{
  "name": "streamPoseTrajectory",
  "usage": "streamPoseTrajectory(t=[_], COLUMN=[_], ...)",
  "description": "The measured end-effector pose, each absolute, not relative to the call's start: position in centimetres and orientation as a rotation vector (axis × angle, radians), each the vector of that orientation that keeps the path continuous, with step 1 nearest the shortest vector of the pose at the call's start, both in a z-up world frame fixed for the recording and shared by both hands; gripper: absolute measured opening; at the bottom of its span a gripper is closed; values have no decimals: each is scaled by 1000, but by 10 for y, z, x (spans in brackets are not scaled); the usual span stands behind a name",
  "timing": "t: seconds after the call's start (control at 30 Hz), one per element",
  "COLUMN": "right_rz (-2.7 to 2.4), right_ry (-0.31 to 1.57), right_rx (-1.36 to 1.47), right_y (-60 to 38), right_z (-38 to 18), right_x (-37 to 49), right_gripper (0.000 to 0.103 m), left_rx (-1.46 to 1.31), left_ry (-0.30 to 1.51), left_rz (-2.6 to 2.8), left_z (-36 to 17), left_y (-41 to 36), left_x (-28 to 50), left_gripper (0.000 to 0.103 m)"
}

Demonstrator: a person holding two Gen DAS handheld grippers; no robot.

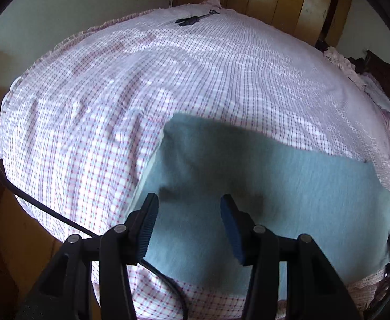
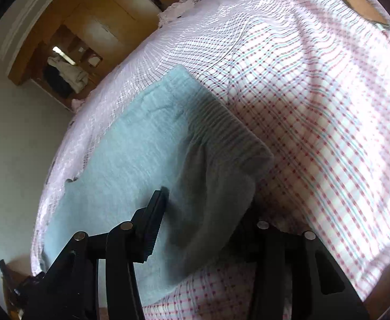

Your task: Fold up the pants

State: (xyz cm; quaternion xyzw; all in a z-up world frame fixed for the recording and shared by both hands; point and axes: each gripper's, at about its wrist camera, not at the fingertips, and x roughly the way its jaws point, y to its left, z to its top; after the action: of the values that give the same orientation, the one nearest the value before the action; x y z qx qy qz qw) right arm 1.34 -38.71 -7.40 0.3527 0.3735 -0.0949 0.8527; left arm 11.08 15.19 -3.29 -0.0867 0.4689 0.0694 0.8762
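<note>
Checked bedsheet point(image 1: 221, 80) w/ pants point(image 1: 288, 181) under both tongs.

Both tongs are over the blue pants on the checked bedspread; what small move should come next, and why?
Probably lower the left tongs onto the pants and close. They hang open above the flat blue cloth with nothing between the pads, while the right tongs already have the ribbed waistband corner between their fingers. With both ends held, the fold across the bedspread can begin.
</note>
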Motion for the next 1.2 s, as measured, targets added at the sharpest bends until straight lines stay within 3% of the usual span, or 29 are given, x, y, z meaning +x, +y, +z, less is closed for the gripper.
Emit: streamPoseTrajectory(t=[0.27,0.43,0.83,1.2], right_rz=[-322,-372,150,243], right_ry=[791,787,912,1011], right_rx=[674,429,242,54], right_y=[-391,-381,-241,-156], right_z=[-52,-7,7,-9], right_x=[14,2,135,220], right_gripper=[40,40,40,40], left_rx=[-143,-112,-134,-144], left_ry=[910,898,873,866], left_rz=[159,140,86,74], left_z=[-20,-22,-34,-35], left_y=[173,183,181,179], left_x=[134,144,148,160], left_gripper=[51,51,51,51])
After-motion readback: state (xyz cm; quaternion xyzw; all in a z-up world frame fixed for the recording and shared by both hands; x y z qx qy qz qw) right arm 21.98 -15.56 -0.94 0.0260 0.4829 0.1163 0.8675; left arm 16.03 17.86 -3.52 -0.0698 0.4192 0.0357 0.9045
